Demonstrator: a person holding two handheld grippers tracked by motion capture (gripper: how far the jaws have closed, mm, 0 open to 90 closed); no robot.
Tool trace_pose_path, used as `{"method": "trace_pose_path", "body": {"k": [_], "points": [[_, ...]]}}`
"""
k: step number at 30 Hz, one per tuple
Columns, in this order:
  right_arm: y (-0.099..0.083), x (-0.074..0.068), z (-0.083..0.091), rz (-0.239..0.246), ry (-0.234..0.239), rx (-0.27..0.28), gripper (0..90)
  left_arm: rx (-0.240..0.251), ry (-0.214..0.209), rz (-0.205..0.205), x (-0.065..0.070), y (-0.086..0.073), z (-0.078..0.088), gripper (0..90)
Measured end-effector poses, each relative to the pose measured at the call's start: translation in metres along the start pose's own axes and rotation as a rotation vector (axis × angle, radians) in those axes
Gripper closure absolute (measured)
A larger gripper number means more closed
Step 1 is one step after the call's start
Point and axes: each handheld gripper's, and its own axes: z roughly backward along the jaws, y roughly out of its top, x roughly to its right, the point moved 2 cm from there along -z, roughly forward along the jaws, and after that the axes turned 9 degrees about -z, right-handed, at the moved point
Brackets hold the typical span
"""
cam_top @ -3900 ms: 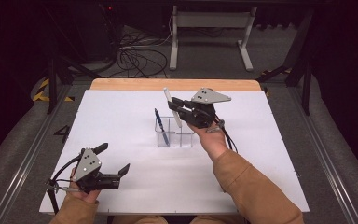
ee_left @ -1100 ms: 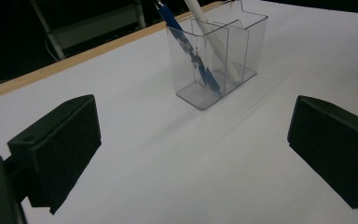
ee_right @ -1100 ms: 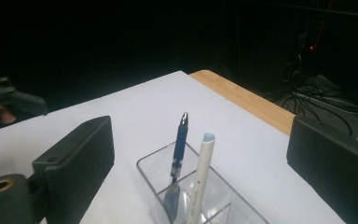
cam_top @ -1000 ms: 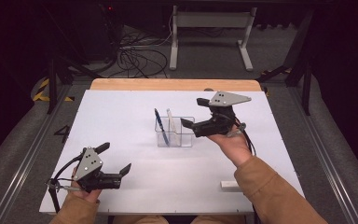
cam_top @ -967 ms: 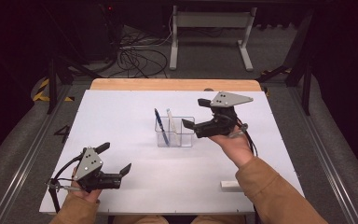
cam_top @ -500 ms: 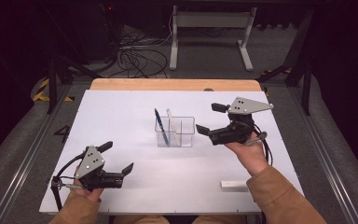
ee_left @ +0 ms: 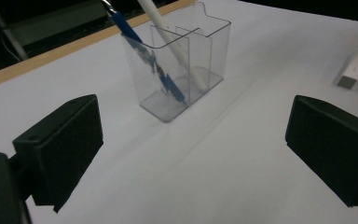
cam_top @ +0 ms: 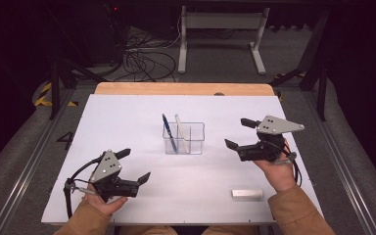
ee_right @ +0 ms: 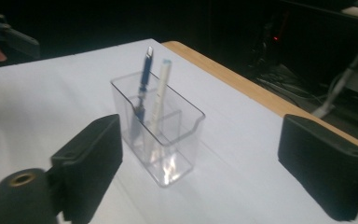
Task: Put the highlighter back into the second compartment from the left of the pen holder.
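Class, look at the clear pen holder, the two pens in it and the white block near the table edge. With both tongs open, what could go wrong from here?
1. The blue pen and white pen lean in the light clear holder; a bump from the right tongs could tip it.
2. The white block lies near the table's front edge, by the right sleeve; a sweep might knock it off.

Clear plastic holder point(cam_top: 185, 139) with compartments, upright mid-table, holds 2 leaning pens: blue pen point(cam_top: 169, 132) and white pen point(cam_top: 181, 131), probably in separate compartments. Small white block point(cam_top: 246, 194), maybe an eraser, lies flat near the front edge, well apart.
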Motion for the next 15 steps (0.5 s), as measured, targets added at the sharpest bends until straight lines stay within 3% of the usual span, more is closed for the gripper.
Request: {"method": "trace_pose_path", "body": {"k": [2,5,8,10,15], "points": [[-0.007,0.006,0.003,-0.035,0.004,0.011,14.5,-0.01,-0.035,-0.011,0.001,0.002,-0.003,6.2],[-0.016,0.016,0.006,-0.059,-0.013,0.024,12.9,-0.011,-0.103,0.018,0.0,0.005,-0.006,6.8],[-0.025,0.025,0.01,-0.094,-0.013,0.043,12.4,-0.018,-0.092,0.029,0.0,0.007,-0.01,10.9],[-0.03,0.031,0.011,-0.13,-0.003,0.055,12.1,-0.019,-0.101,0.007,0.001,0.011,-0.013,11.3],[-0.038,0.04,0.015,-0.133,-0.011,0.063,10.6,-0.015,-0.121,-0.032,0.006,0.022,-0.019,12.4]]}}
